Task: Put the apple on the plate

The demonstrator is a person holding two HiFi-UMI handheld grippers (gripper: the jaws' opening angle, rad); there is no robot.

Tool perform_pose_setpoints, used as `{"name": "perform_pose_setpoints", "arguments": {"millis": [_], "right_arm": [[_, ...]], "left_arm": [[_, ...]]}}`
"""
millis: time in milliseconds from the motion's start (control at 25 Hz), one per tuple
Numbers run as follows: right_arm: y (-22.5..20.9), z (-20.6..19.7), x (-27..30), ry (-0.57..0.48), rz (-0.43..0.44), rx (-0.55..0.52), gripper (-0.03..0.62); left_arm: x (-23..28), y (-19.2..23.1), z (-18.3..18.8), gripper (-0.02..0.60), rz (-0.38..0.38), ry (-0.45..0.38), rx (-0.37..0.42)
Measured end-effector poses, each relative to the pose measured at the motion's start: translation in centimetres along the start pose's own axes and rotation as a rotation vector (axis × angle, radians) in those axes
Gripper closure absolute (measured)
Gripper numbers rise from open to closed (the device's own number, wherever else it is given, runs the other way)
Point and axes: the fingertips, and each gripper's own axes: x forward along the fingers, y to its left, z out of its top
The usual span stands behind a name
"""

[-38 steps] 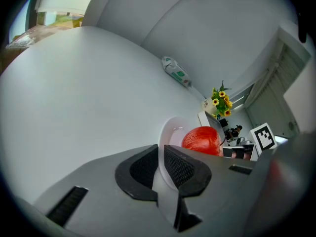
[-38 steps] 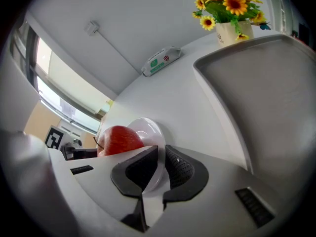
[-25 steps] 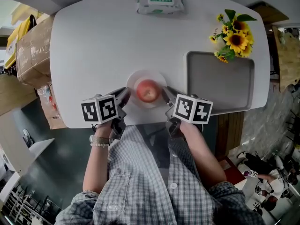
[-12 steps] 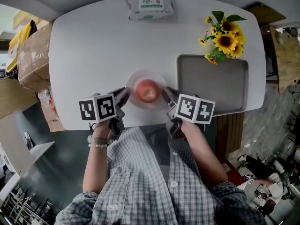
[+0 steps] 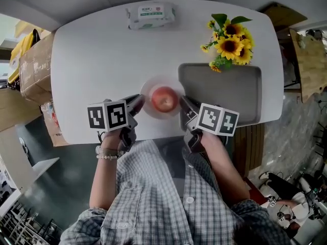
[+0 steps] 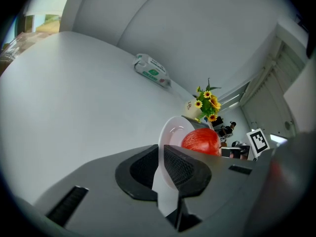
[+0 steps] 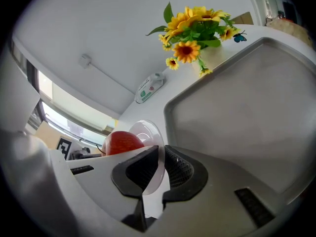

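- While my left gripper pinches the plate by its rim, the jaws sit nearly together on that thin edge.
- My right gripper clamps the opposite rim the same way.
- The apple lies on the plate, just beside the tray.

table: white, rounded | left: cardboard box | wall: white | window: bright

White surface | I note wipes pack at far edge | sunflowers at far rim of grey tray | cardboard box off left side
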Motion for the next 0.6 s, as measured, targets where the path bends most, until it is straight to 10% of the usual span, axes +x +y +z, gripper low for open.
{"name": "perform_pose_setpoints", "arguments": {"millis": [600], "right_arm": [[-7.0, 2.5, -5.9, -0.05, -0.028, 0.041, 0.542]], "left_arm": [[5.4, -7.7, -1.1, 0.545, -0.054, 0.035, 0.049]]}}
